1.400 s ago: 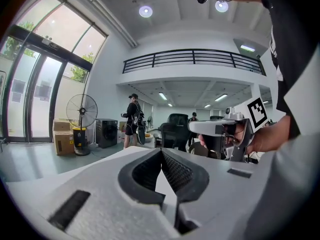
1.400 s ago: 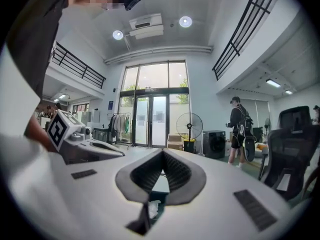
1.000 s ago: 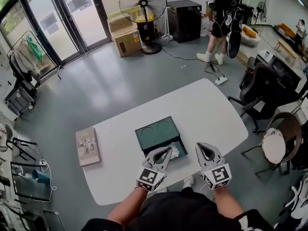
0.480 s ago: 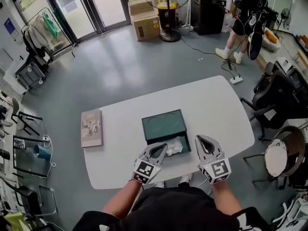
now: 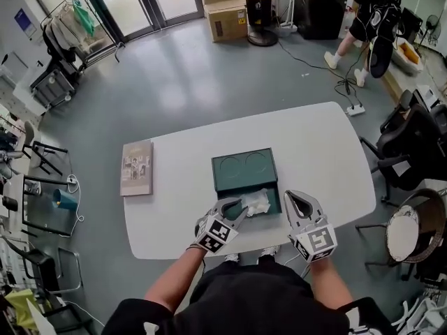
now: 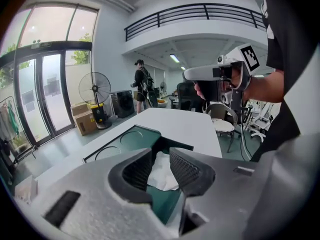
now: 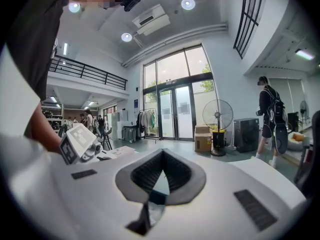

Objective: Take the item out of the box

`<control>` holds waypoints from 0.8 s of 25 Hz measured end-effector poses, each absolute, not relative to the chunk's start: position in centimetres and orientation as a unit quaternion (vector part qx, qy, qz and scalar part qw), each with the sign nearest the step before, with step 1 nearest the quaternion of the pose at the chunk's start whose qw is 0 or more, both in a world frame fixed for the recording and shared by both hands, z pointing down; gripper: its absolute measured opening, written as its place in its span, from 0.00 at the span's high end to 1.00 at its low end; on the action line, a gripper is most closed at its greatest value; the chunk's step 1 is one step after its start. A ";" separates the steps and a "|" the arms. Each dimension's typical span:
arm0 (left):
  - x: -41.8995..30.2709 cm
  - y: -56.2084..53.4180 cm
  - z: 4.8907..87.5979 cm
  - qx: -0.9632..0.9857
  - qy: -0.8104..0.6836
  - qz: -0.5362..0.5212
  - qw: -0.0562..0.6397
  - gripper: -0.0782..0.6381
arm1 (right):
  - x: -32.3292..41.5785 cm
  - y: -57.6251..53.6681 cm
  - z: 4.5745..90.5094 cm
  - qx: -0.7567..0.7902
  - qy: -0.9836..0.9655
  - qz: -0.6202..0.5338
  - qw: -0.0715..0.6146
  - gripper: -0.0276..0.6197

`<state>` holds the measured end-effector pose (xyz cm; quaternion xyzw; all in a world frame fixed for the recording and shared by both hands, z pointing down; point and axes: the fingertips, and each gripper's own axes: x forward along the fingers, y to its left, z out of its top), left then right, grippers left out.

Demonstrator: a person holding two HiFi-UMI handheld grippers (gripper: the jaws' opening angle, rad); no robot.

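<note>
A dark green open box (image 5: 244, 169) lies on the white table (image 5: 314, 145); its far part has two round recesses. A crumpled white item (image 5: 257, 202) lies in its near compartment. My left gripper (image 5: 239, 205) hovers at the box's near left corner with its jaws opening. In the left gripper view the white item (image 6: 162, 171) shows through the gap of the left gripper (image 6: 161, 156), and the pads do not touch it. My right gripper (image 5: 293, 196) is just right of the box, shut and empty, its tips meeting (image 7: 161, 152).
A booklet (image 5: 137, 167) lies at the table's left end. Black chairs (image 5: 412, 138) and a round wicker stool (image 5: 408, 232) stand to the right. A person (image 5: 370, 12), a fan and cardboard boxes (image 5: 228, 19) are far back on the floor.
The head view has swung, so the table sits higher and more centred. The left gripper's jaws have parted over the white item. The right gripper has hardly moved.
</note>
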<state>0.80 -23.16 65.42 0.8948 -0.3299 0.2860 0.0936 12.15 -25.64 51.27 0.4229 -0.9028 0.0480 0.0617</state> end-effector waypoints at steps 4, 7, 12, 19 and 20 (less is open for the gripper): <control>1.4 -23.0 67.7 0.890 -0.297 0.333 0.097 0.72 | 11.8 -25.6 51.6 0.413 -0.907 0.052 0.066 0.95; 2.0 -22.9 69.6 0.884 -0.272 0.367 0.099 0.73 | 11.9 -25.5 52.2 0.403 -0.911 0.055 0.073 0.95; 2.4 -23.5 72.2 0.875 -0.245 0.406 0.104 0.73 | 12.0 -25.3 53.6 0.392 -0.913 0.071 0.082 0.95; 2.7 -24.5 74.6 0.866 -0.208 0.443 0.107 0.72 | 12.0 -26.1 54.8 0.383 -0.915 0.089 0.085 0.95; 2.8 -24.5 74.8 0.865 -0.204 0.446 0.108 0.72 | 12.0 -26.0 55.1 0.382 -0.915 0.093 0.087 0.95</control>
